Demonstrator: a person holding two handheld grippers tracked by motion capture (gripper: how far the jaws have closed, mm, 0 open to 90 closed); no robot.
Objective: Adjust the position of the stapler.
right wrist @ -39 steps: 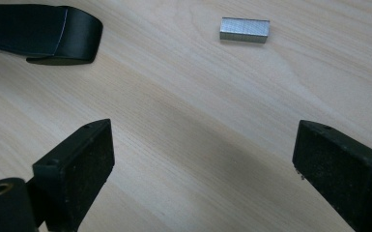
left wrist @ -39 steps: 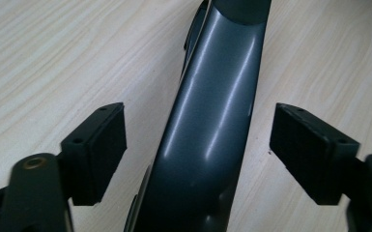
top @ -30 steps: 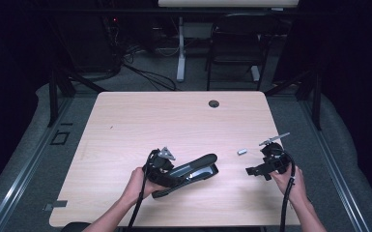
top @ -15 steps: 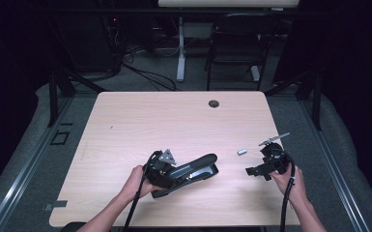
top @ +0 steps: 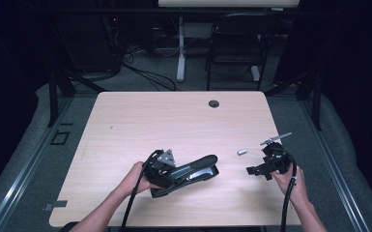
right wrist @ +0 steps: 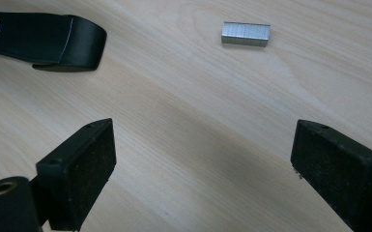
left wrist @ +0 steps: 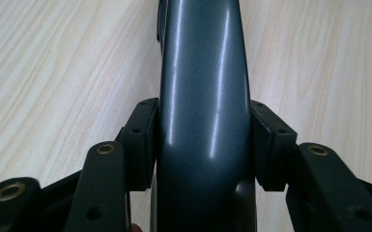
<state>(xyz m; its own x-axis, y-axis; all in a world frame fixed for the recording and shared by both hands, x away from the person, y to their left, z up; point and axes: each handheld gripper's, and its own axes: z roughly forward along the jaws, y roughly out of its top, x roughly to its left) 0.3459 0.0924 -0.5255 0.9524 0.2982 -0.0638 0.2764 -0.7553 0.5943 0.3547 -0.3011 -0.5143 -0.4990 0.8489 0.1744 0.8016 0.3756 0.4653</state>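
OK, my left tongs (left wrist: 203,145) have just closed, pinching the stapler (top: 193,173) lower centre; right tongs (right wrist: 200,169) spread, staples (right wrist: 246,34) not yet picked.

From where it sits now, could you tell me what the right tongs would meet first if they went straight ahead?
Probably the strip of staples, lying slightly right of centre ahead of the open right tongs; depth is uncertain.
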